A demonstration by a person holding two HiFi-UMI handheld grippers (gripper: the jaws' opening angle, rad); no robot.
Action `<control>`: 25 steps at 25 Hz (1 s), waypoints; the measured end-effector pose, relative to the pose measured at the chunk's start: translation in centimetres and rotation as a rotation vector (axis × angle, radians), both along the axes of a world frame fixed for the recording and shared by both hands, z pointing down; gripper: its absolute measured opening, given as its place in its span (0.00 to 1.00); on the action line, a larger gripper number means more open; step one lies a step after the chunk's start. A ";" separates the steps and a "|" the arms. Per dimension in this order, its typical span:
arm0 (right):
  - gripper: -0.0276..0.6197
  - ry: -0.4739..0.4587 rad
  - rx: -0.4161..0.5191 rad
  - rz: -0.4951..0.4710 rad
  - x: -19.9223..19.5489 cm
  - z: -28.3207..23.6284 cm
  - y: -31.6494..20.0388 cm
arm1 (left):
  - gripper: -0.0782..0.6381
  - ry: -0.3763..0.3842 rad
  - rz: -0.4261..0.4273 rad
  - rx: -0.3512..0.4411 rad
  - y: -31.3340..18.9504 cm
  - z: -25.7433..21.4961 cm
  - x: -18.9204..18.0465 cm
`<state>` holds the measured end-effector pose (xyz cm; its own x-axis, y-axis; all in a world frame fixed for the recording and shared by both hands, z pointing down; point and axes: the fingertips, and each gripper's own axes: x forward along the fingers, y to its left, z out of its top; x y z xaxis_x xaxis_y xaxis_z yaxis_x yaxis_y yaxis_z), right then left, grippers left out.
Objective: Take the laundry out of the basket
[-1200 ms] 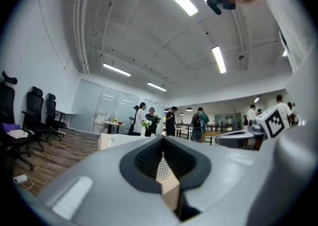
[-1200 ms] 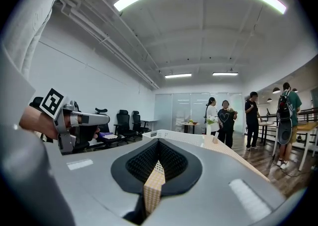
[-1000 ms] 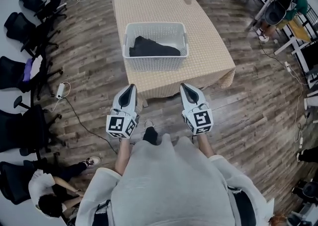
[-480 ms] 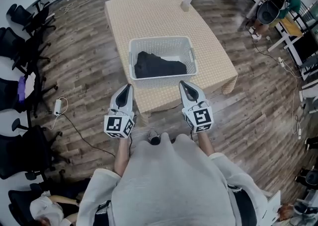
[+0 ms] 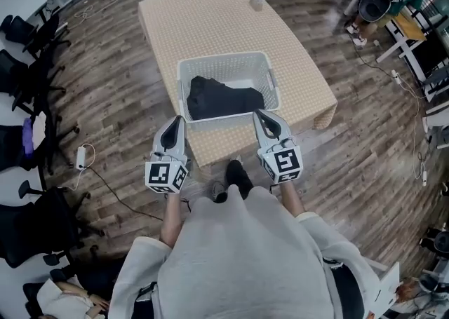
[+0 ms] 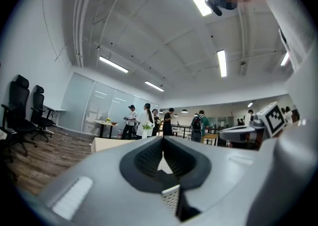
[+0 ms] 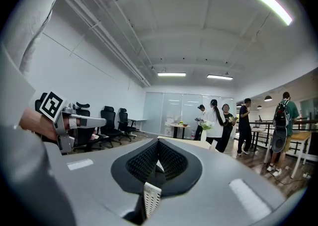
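A white plastic laundry basket (image 5: 184,72) stands at the near end of a table with a beige checked cloth (image 5: 203,19). Dark laundry (image 5: 219,99) lies in it, with a bit of white cloth (image 5: 247,85) behind. My left gripper (image 5: 177,122) is shut and empty, its tip just before the basket's near left corner. Level with it, my right gripper (image 5: 258,114) is also shut and empty at the near right corner. In the left gripper view the left gripper (image 6: 162,140) points level over the table; the right gripper (image 7: 158,143) does the same in its own view.
Black office chairs (image 5: 24,37) line the left wall. A cable and power strip (image 5: 82,157) lie on the wood floor at the left. A small white object (image 5: 257,0) stands at the table's far end. People (image 6: 144,120) stand beyond the table, and desks (image 5: 414,37) stand at the right.
The person has walked up to the table, so the basket now lies right in front of both gripper tips. Both grippers have stayed shut and level.
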<state>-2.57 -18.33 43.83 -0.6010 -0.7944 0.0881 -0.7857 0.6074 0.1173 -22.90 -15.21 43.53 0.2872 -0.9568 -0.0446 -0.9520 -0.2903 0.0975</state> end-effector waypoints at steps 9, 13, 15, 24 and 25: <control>0.04 -0.040 0.013 -0.048 -0.5 -0.5 -7.6 | 0.12 -0.047 -0.044 0.012 -6.9 -1.2 -0.2; 0.04 -0.074 0.025 -0.073 -0.5 -1.3 -11.3 | 0.12 -0.072 -0.067 0.016 -10.2 -1.8 0.1; 0.04 -0.090 0.022 -0.085 -0.4 -1.3 -12.8 | 0.12 -0.081 -0.080 0.012 -11.4 -2.0 0.4; 0.04 -0.127 -0.015 -0.127 -0.1 -0.2 -16.9 | 0.12 -0.099 -0.141 0.001 -14.6 -2.1 0.8; 0.04 -0.128 -0.019 -0.129 0.0 -0.1 -17.1 | 0.12 -0.101 -0.147 0.002 -14.8 -2.2 0.8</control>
<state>-2.59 -35.41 43.73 -0.7053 -0.7086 0.0181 -0.7086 0.7055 0.0090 -22.13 -30.02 41.35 0.1473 -0.9888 -0.0250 -0.9891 -0.1473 -0.0009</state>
